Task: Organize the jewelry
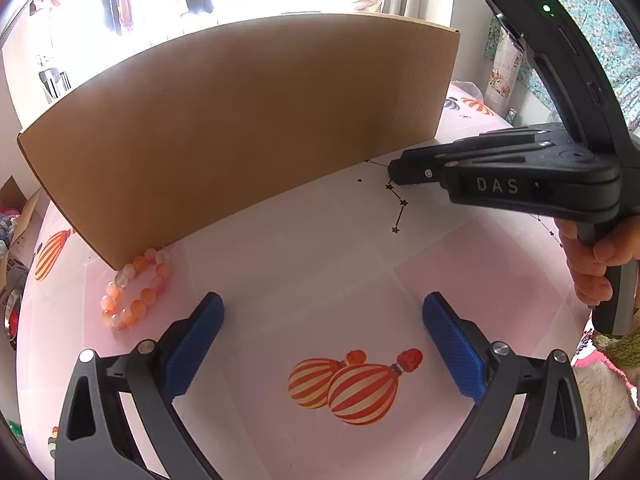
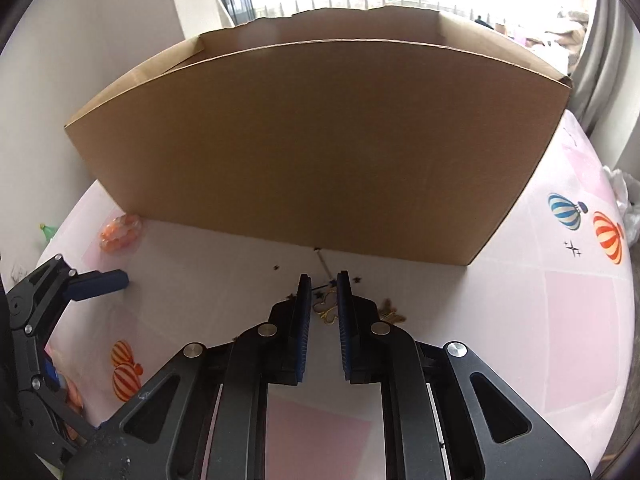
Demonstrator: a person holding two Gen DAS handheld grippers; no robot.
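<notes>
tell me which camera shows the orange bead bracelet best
The left wrist view. There the orange bead bracelet lies in the open as a full loop of separate beads, at the corner of the cardboard box. The right wrist view shows it only as a small blurred orange cluster far left by the box.

Matt cardboard box point(image 2: 320, 152), glossy beads point(image 1: 136, 292)

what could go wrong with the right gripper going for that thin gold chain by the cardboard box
1. The thin gold chain lies flat between the narrowed right gripper pads, so they may close on tablecloth and miss it.
2. Lifted by one loop, it could dangle and snag the tall brown cardboard box wall.
</notes>
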